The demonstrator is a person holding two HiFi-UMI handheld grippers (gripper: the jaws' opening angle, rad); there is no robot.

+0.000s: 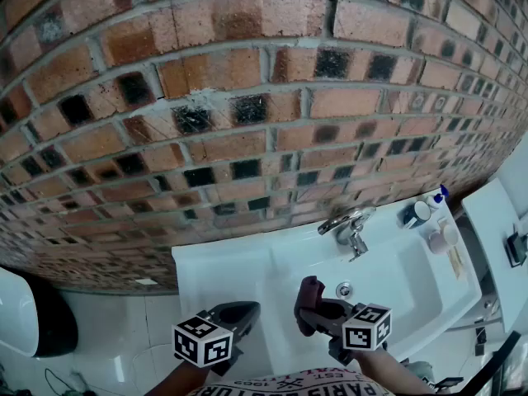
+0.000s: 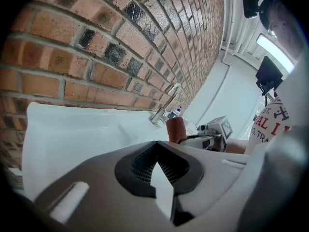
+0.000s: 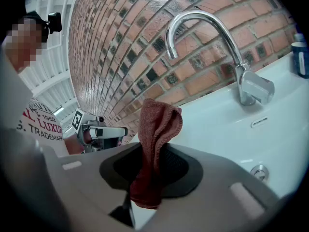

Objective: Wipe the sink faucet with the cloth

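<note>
A chrome faucet (image 1: pixel 350 226) stands at the back of the white sink (image 1: pixel 231 275), against the brick wall. My right gripper (image 1: pixel 318 310) hovers over the basin in front of it, shut on a maroon cloth (image 1: pixel 308 292). In the right gripper view the cloth (image 3: pixel 157 124) sticks up out of the jaws, with the curved faucet (image 3: pixel 203 14) above and beyond it, apart from it. My left gripper (image 1: pixel 238 313) hangs over the sink's left part, shut and holding nothing. The left gripper view shows the faucet (image 2: pixel 164 108) and the cloth (image 2: pixel 176 128) far ahead.
Bottles (image 1: pixel 417 213) and small containers (image 1: pixel 441 236) stand on the sink's right ledge. The drain (image 1: pixel 344 289) lies just beyond the right gripper. A white unit (image 1: pixel 495 238) is to the right, and a rounded white and black fixture (image 1: pixel 25 320) sits low at the left.
</note>
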